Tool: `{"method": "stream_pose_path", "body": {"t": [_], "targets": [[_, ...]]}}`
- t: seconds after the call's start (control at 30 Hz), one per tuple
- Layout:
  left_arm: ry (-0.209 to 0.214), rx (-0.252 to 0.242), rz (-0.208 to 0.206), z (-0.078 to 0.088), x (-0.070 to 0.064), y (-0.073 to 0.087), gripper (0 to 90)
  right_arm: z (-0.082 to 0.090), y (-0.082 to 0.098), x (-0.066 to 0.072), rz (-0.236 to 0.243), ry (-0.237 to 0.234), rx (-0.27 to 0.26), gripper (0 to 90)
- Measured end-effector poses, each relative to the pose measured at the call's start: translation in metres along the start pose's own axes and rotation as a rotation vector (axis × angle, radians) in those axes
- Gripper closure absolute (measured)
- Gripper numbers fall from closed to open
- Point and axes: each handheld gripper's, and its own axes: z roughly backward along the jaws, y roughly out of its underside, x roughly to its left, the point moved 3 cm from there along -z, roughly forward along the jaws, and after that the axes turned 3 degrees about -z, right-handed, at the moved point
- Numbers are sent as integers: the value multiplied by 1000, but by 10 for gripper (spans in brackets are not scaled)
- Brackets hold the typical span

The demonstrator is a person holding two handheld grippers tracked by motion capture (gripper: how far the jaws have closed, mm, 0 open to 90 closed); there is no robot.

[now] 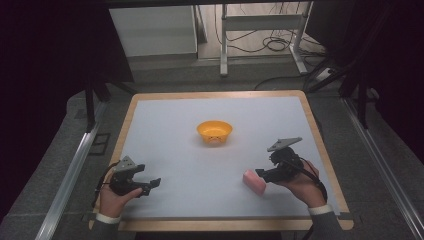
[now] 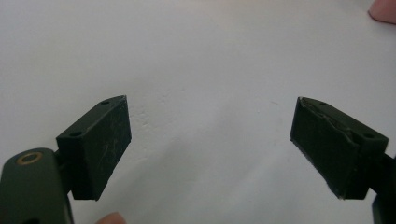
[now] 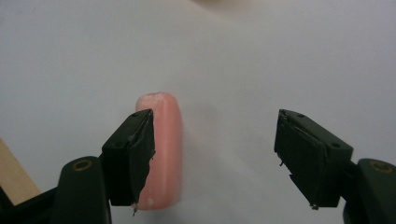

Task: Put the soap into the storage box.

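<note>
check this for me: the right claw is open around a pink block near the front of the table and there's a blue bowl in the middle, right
One thing is off: the bowl in the middle of the table is orange, not blue, as the high view shows. The rest holds: the right claw is open, and the pink block lies between its jaws against the left one in the right gripper view, near the front of the table.

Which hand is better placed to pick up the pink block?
Right. The right gripper already has the pink block between its open jaws, against one of them. The left gripper sits open across the table, far from it.
</note>
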Motion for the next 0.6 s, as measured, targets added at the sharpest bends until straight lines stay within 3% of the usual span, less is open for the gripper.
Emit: {"method": "stream_pose_path", "body": {"t": [0.6], "targets": [[6,4,-2,-1,-1,0,130,-25,-1,23,49,-55,155,342]]}}
